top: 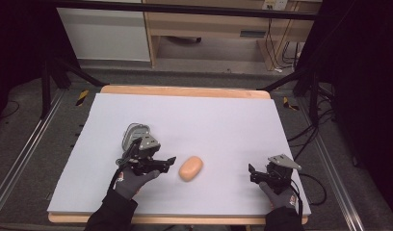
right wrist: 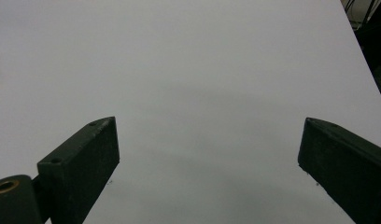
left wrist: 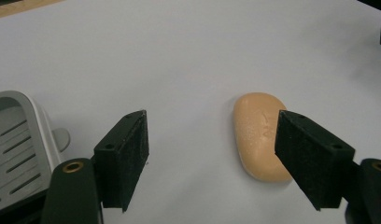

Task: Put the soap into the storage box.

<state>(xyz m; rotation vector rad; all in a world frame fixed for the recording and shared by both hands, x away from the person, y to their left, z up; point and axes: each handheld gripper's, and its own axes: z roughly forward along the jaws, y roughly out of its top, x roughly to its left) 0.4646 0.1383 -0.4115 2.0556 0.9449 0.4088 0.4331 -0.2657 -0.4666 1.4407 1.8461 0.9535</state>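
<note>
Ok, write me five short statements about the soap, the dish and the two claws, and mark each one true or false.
1. The soap lies on the white table cover. True.
2. The left claw is shut on the soap. False: its jaws are open, the soap lies ahead, unheld.
3. The soap sits in the grey soap dish. False: it lies apart from it.
4. The right claw is open with bare cover ahead. True.
5. The soap is blue. False: it is orange.
</note>
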